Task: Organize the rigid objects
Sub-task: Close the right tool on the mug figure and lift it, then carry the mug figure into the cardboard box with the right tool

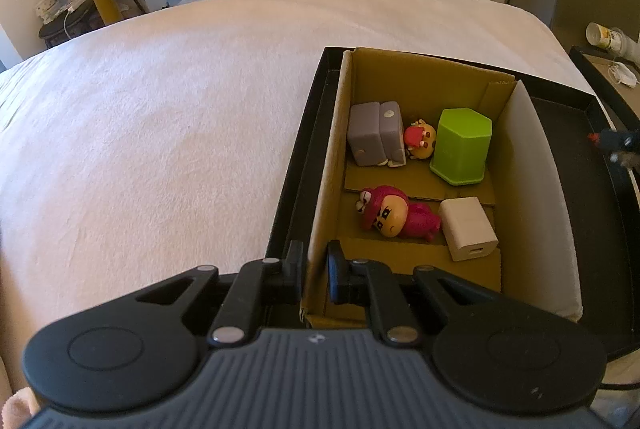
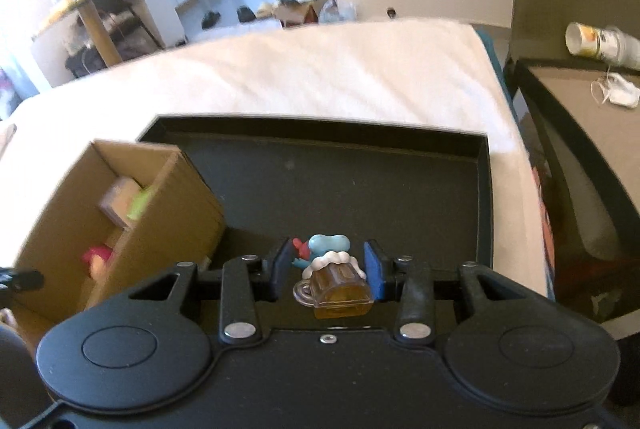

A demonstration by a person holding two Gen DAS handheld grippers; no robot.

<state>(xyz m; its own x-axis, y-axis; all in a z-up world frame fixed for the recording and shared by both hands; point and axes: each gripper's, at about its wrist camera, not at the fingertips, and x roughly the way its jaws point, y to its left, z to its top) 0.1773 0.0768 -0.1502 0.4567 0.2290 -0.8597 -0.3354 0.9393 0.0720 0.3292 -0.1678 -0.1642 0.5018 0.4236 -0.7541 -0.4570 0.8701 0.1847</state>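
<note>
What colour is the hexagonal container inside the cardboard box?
Bright green hexagonal container; clearest in the left wrist view.

The left gripper [image 1: 314, 275] is clamped on a brown cardboard box wall [image 1: 320, 229]; the right gripper [image 2: 329, 271] is closed on a small blue figurine with an amber beer mug [image 2: 334, 277].

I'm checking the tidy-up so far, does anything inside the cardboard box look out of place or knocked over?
Yes. In the cardboard box, the pink figurine lies flat on its side, and the smaller orange figurine is tipped over between the grey block and the upright green container.
</note>
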